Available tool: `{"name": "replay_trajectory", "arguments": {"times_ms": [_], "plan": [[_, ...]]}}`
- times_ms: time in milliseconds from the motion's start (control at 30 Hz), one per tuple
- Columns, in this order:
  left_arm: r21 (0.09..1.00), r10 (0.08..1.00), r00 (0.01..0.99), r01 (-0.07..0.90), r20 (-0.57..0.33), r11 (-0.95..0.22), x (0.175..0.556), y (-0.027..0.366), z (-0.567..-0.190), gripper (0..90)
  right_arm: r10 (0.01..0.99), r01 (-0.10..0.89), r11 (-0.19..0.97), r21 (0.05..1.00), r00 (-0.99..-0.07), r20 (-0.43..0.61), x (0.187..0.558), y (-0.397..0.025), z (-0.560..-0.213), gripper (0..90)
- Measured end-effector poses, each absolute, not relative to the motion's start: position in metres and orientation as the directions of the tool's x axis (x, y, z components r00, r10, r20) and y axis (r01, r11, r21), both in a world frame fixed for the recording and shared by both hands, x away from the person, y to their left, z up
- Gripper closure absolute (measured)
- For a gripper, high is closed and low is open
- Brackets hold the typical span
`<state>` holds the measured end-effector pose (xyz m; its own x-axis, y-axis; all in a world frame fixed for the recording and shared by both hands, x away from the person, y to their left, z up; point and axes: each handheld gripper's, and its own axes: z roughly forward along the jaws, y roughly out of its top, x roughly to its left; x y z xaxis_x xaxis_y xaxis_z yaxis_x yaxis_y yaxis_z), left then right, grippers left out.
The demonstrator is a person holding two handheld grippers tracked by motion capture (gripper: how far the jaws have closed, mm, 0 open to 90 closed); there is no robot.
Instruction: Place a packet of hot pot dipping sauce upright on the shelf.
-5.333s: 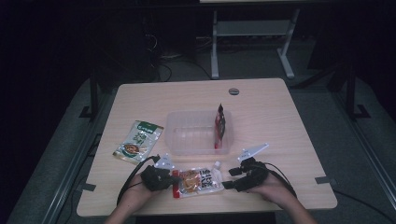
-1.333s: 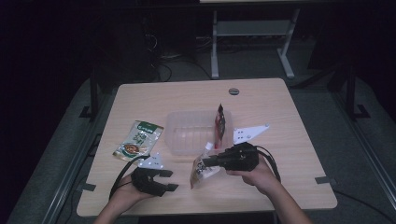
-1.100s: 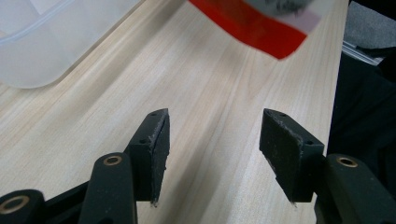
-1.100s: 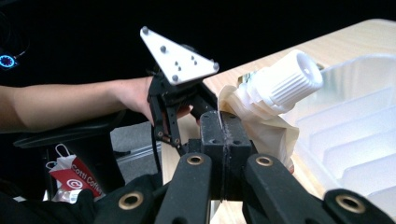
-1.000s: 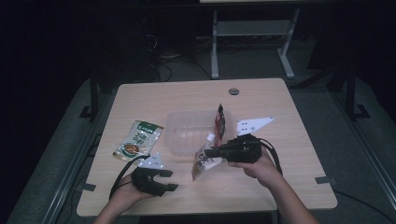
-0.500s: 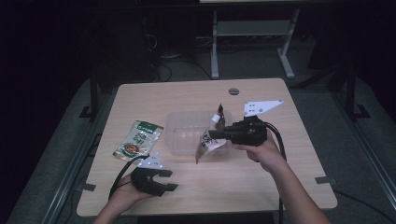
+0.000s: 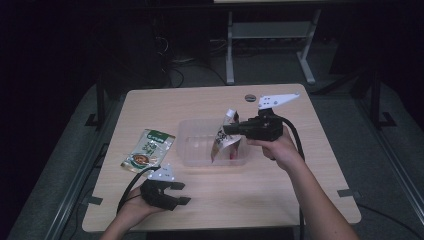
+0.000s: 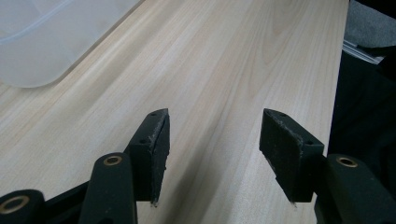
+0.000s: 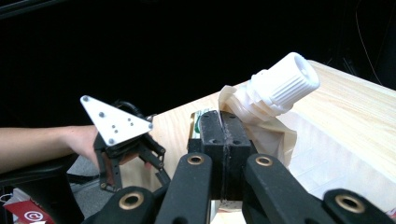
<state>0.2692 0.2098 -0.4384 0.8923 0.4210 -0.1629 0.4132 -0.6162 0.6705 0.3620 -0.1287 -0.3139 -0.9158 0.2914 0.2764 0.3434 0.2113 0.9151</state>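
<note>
Resting at the near edge of the wooden table (image 7: 280, 195), the left gripper (image 7: 172, 192) sits in a person's hand with its jaws spread wide and nothing between them. Farther in, a green food packet (image 7: 147, 156) lies flat to the left. Beyond it, the right gripper (image 7: 231, 129) is clamped tight on a spouted pouch (image 7: 222, 140) with a white screw cap (image 9: 285, 81), held hanging over the clear plastic container (image 7: 195, 150) at the table's middle, where a red item (image 7: 233, 155) lies inside.
</note>
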Motion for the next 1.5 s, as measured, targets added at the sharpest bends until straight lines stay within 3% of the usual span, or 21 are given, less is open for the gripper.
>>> {"name": "replay_trajectory", "arguments": {"times_ms": [533, 1500], "plan": [[0.671, 0.419, 0.894, 0.409, -0.159, -0.618, 0.268, 0.210, -0.439, 42.6, 0.315, 0.385, 0.243, 0.890, -0.900, 0.303, 0.393, -0.113, -0.324, 90.0], [0.665, 0.416, 0.895, 0.409, -0.159, -0.625, 0.267, 0.209, -0.441, 42.9, 0.377, 0.442, 0.312, 0.841, -0.870, 0.318, 0.412, -0.099, -0.347, 89.9]]}}
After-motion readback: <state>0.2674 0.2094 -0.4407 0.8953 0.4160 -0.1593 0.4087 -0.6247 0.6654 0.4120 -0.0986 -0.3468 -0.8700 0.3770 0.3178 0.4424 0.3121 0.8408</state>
